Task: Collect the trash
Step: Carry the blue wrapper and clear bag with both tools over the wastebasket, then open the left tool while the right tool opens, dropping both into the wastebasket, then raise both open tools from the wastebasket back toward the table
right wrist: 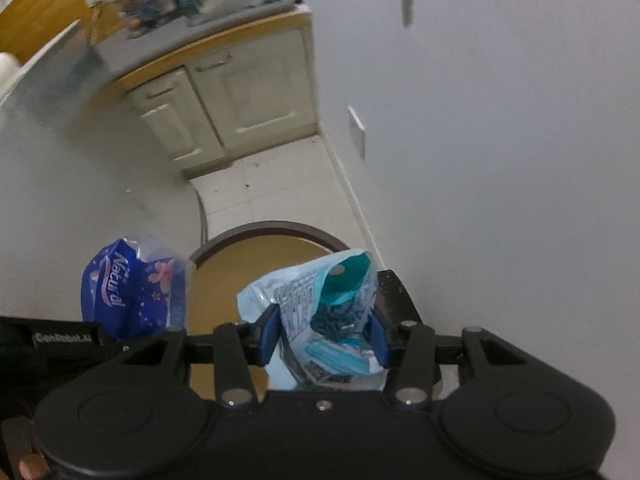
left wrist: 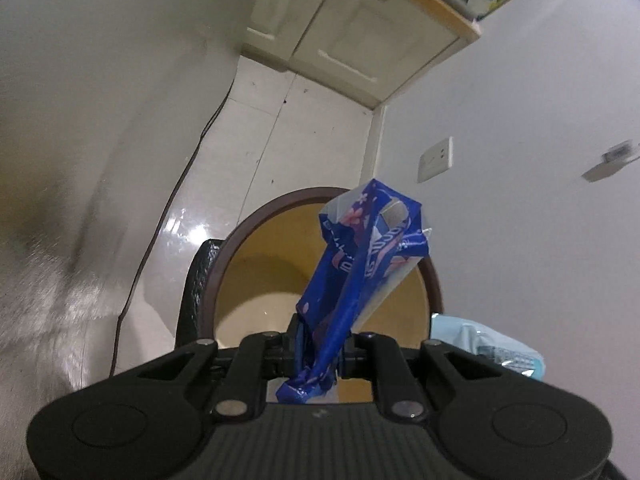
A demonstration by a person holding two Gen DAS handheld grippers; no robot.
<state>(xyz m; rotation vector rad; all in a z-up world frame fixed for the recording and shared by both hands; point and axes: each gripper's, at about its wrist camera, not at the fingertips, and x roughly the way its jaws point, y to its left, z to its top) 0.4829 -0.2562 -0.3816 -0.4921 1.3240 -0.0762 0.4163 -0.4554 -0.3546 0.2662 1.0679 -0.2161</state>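
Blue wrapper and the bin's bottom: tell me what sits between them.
Nothing. In the left wrist view the blue wrapper, clamped in the left gripper, hangs over the bin, whose tan inside shows bare below it.

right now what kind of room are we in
Probably a home kitchen corner: cream panelled cabinets under a cluttered wood-edged countertop, glossy white tiled floor, and a round brown-rimmed bin by the white wall with a socket plate.
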